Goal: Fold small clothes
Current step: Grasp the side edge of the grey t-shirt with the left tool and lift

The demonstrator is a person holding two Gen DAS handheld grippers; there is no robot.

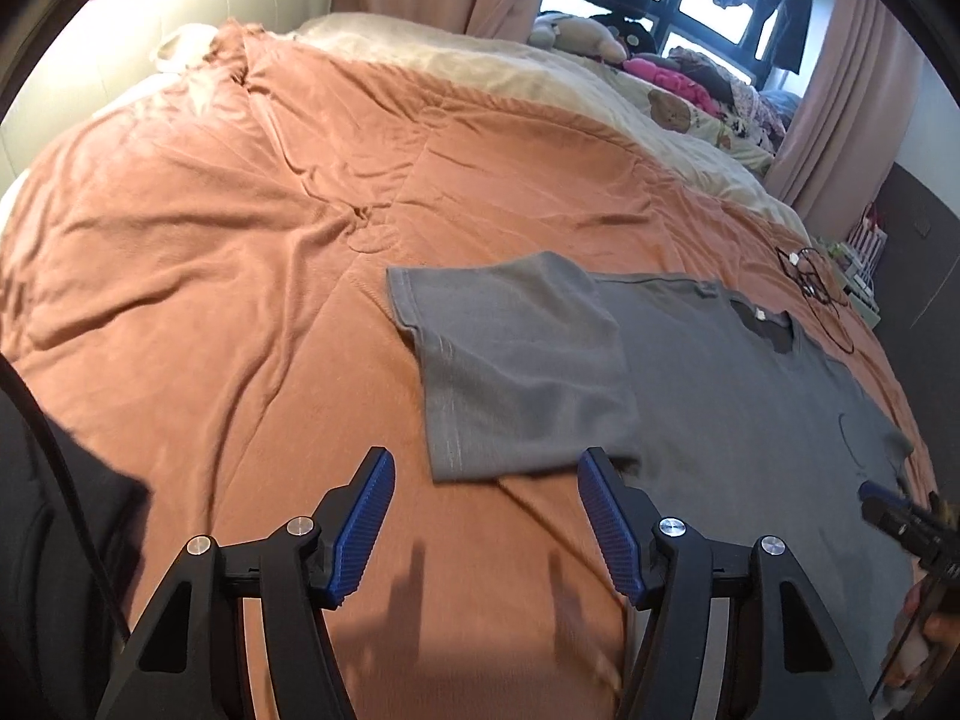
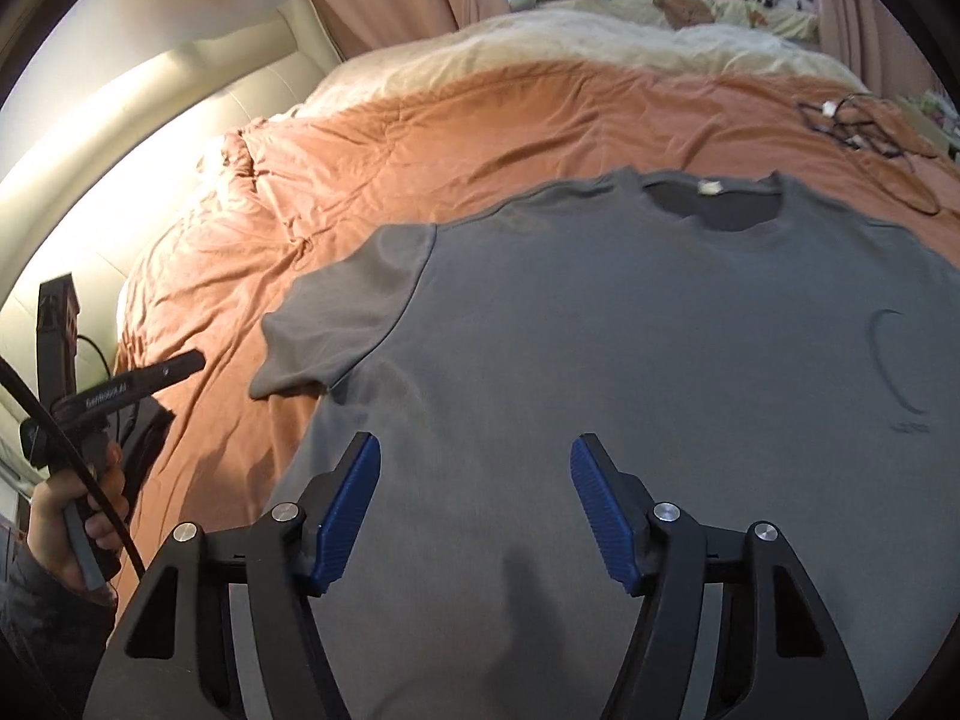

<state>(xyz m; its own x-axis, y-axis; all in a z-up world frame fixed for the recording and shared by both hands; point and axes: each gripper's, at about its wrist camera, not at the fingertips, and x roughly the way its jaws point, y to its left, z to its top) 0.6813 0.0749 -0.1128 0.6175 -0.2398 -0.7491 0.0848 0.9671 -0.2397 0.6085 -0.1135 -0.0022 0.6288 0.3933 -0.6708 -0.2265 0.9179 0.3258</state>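
A grey T-shirt (image 2: pixel 630 330) lies flat on the orange bedspread (image 1: pixel 210 276), collar (white tag showing) toward the window. The left gripper (image 1: pixel 486 516) hovers beside its sleeve (image 1: pixel 516 360), jaws apart, empty. The right gripper (image 2: pixel 474 504) hangs over the shirt, likewise parted, holding nothing.

We note each tool (image 1: pixel 483 525) (image 2: pixel 475 510) has black linked arms, silver screws (image 2: pixel 664 511), ribbed blue pads (image 1: pixel 612 531); black cable (image 2: pixel 66 450), dark sleeve (image 2: pixel 42 618).
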